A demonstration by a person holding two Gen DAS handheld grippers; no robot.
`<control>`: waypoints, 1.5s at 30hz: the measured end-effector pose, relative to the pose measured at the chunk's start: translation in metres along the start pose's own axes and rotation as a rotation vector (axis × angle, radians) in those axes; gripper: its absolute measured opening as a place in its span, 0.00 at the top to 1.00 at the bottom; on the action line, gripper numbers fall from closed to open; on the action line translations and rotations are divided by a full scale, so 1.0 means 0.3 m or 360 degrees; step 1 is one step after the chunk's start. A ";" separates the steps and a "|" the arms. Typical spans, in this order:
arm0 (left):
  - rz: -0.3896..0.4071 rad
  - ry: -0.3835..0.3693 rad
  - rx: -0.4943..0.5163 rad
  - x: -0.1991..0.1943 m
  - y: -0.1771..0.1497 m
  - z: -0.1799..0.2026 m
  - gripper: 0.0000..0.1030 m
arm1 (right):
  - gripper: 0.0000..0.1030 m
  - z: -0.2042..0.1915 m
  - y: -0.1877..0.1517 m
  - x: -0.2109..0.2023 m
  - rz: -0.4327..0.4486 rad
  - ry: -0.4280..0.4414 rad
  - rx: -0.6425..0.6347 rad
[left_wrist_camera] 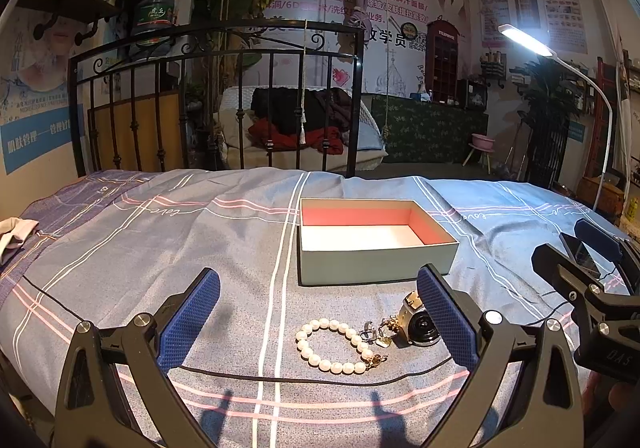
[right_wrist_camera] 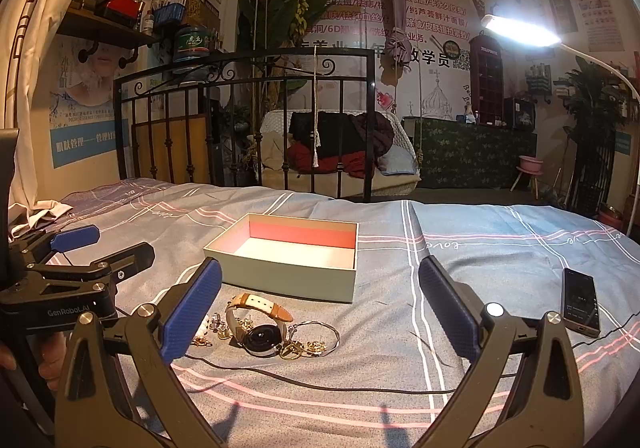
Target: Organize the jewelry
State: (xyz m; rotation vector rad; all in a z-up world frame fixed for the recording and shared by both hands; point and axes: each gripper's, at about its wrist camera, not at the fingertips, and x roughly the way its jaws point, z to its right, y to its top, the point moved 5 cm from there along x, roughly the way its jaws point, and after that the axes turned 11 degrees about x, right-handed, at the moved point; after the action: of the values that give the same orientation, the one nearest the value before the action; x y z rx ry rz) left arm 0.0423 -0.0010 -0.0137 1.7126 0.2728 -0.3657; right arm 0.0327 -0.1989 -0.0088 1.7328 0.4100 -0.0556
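Observation:
An open pale green box with a pink and white inside stands empty on the bed; it also shows in the right wrist view. In front of it lie a pearl bracelet, small earrings and a watch. The right wrist view shows the watch, a thin silver bangle and gold earrings. My left gripper is open above the pearls. My right gripper is open, with the jewelry by its left finger.
A plaid bedspread covers the bed. A black cable runs across it. A phone lies to the right. A black iron bed frame stands behind. A lit lamp leans over the right side.

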 end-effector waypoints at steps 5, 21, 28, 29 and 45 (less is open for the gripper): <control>0.0003 -0.0009 0.0014 -0.003 0.001 0.005 0.06 | 0.06 0.001 -0.001 0.001 0.0000 0.0000 0.0000; 0.0070 -0.0021 0.0016 -0.021 0.003 0.004 0.06 | 0.06 0.008 -0.004 0.005 -0.0012 -0.0004 0.0002; 0.0087 -0.0023 0.0014 -0.023 0.007 0.006 0.06 | 0.06 0.009 -0.003 0.006 -0.0014 -0.0011 0.0001; 0.0091 -0.0021 0.0015 -0.024 0.007 0.008 0.06 | 0.06 0.008 -0.003 0.005 -0.0011 -0.0015 0.0000; -0.0212 -0.0135 0.0119 0.027 -0.062 0.013 0.06 | 0.06 0.060 -0.014 0.051 -0.0170 -0.0061 0.0102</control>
State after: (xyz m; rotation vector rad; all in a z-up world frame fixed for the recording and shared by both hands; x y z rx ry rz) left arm 0.0422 -0.0019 -0.0343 1.7521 0.3153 -0.5515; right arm 0.0492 -0.2118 -0.0204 1.7692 0.4768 -0.1803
